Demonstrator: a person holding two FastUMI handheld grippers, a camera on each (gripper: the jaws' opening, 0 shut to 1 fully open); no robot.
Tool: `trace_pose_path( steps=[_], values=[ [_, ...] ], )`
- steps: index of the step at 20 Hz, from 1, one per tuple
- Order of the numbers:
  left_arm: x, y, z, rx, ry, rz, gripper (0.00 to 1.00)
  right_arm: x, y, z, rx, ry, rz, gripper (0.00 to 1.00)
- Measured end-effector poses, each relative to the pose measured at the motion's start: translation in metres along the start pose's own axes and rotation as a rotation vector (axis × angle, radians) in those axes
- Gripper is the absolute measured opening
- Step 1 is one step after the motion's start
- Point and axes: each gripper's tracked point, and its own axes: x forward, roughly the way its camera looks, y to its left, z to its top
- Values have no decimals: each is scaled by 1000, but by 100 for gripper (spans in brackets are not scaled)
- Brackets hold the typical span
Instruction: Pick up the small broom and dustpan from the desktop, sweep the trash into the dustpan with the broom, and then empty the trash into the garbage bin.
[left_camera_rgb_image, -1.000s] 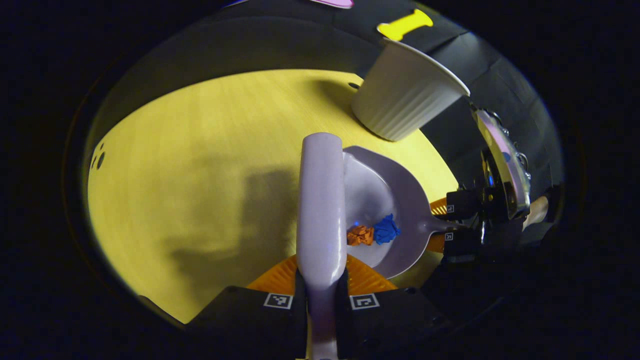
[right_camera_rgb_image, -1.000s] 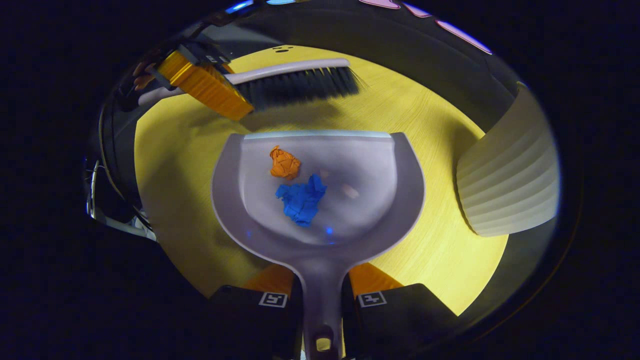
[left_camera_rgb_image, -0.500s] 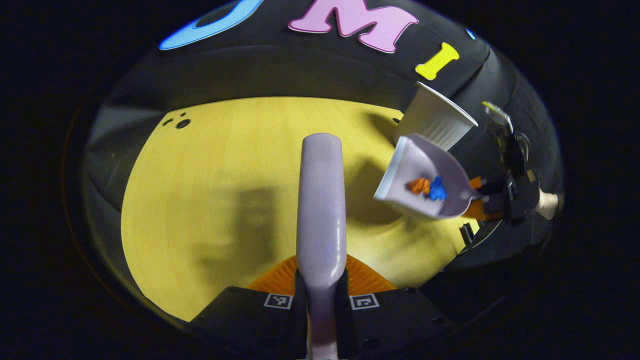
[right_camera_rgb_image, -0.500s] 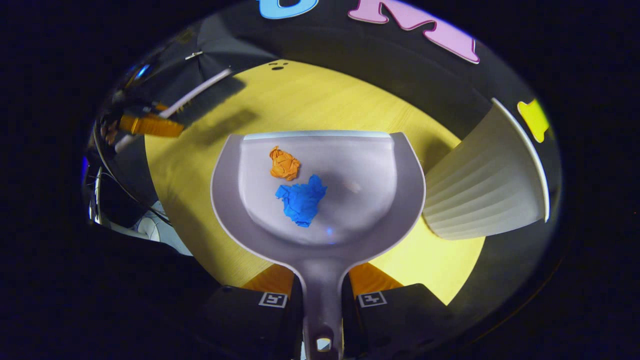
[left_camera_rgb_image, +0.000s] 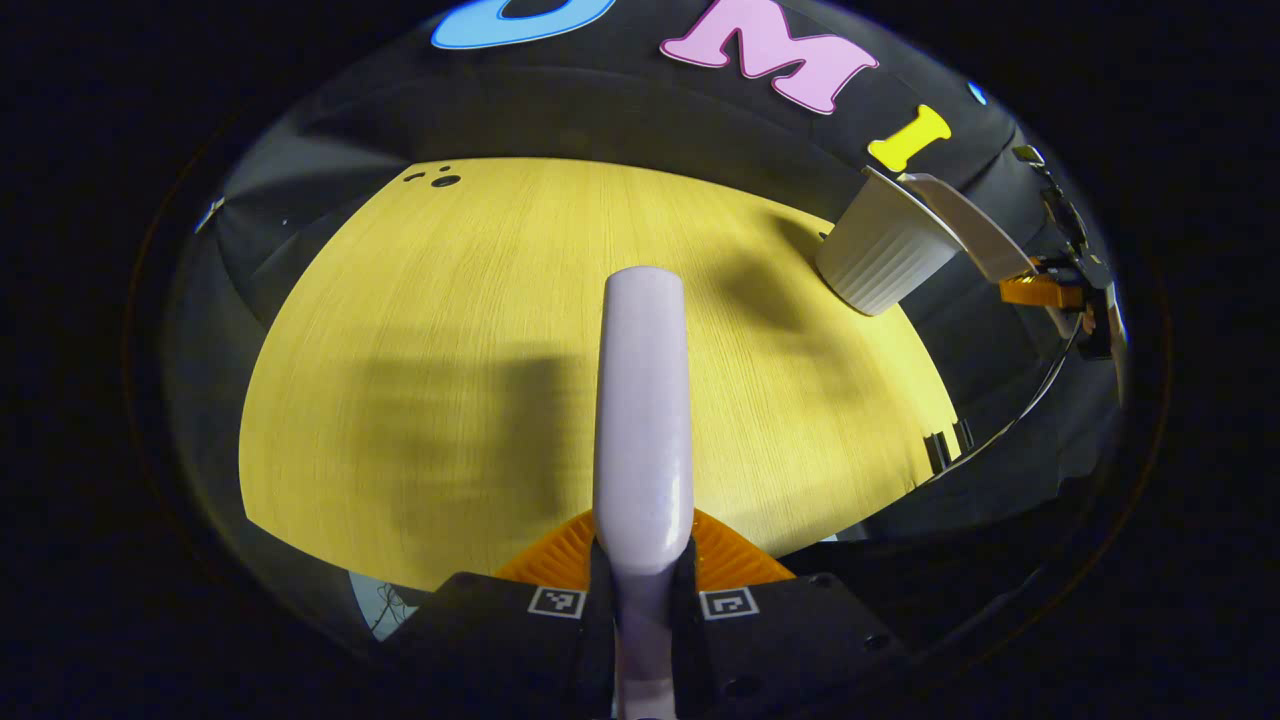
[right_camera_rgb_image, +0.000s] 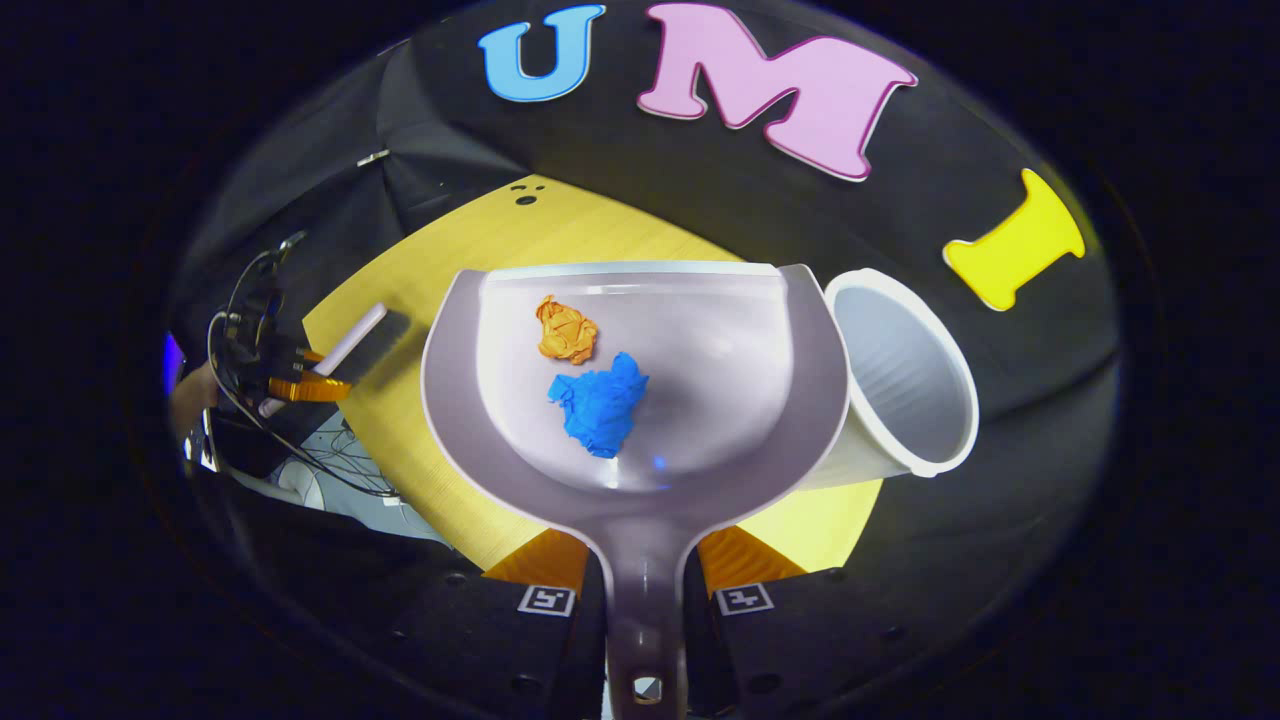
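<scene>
Dustpan (right_camera_rgb_image: 700, 400) looks like light, stiff plastic; best held by narrow handle, where right tongs (right_camera_rgb_image: 645, 600) sit clamped, bottom centre of right gripper view. Orange wad (right_camera_rgb_image: 566, 330) and blue wad (right_camera_rgb_image: 598, 402) loose in pan centre, likely slide at slight tilt. White bin (right_camera_rgb_image: 900, 385) just right of pan, mouth open. Left tongs (left_camera_rgb_image: 642, 603) clamped on broom (left_camera_rgb_image: 642, 400) handle, bottom centre, above tabletop (left_camera_rgb_image: 420, 330).
</scene>
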Motion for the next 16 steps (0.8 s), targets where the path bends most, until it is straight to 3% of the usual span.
trace_pose_path(
  steps=[8, 9, 11, 12, 13, 14, 16],
  values=[
    [-18, 18, -5, -24, 12, 38, 27, -6, -17, 13, 109, -21, -143, 36],
    [-18, 20, -3, -26, 14, 44, 29, -3, -19, 16, 110, -24, -171, 40],
    [-19, 24, 4, -26, 12, 61, 26, -1, -26, 24, 110, -23, -222, 32],
    [-19, 27, 10, -32, 9, 71, 27, -1, -28, 26, 105, -19, -247, 36],
    [-20, 28, 15, -40, 4, 76, 27, -2, -31, 25, 93, -17, -273, 31],
    [-20, 29, 21, -51, -4, 78, 27, -4, -30, 23, 78, -15, -299, 36],
    [-21, 31, 33, -66, -19, 81, 27, -6, -33, 22, 43, -12, -354, 36]
  ],
)
